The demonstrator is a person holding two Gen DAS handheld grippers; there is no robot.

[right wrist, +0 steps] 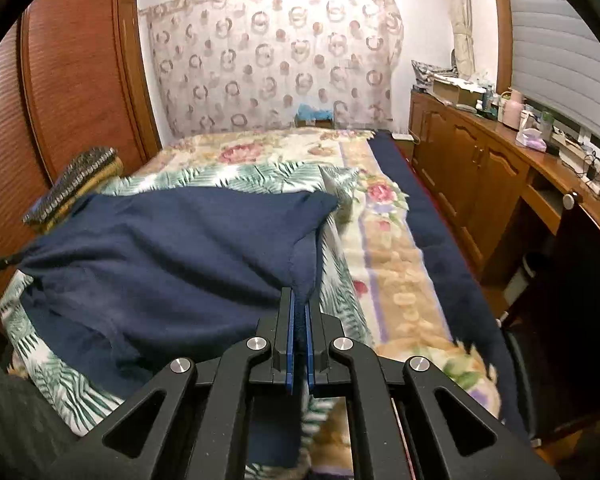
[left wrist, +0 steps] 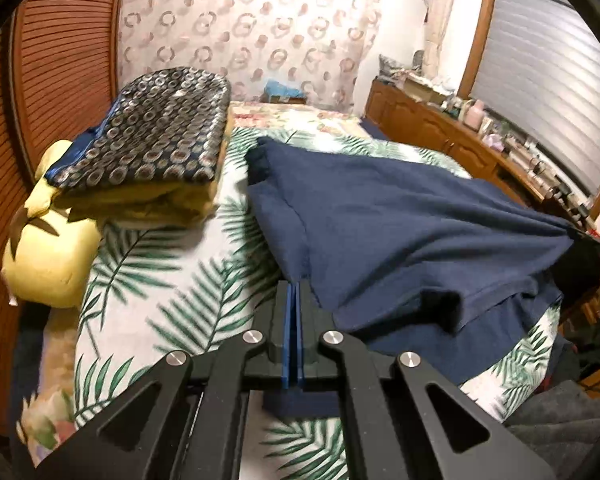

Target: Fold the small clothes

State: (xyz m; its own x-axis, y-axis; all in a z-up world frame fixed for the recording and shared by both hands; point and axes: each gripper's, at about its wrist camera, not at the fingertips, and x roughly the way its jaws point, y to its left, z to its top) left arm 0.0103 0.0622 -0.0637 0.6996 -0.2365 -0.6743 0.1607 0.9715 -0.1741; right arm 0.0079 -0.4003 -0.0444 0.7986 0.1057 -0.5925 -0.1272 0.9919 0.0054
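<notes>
A navy blue garment [left wrist: 400,232] lies spread on the palm-leaf sheet [left wrist: 172,280] of a bed. My left gripper [left wrist: 296,286] is shut on the garment's near left edge, and navy cloth hangs below the blue pads. In the right wrist view the same garment [right wrist: 160,248] stretches off to the left. There my right gripper [right wrist: 298,294] is shut on its near right corner, with a fold of cloth pinched between the pads. The held front edge is lifted and drawn taut between the two grippers.
At the left, a folded stack of ring-patterned dark cloth [left wrist: 156,136] sits on yellow bedding beside a yellow pillow [left wrist: 48,248]. A floral blanket [right wrist: 384,248] covers the rest of the bed. A wooden wardrobe [right wrist: 72,80] stands left, and a cluttered wooden cabinet [right wrist: 480,168] runs along the right.
</notes>
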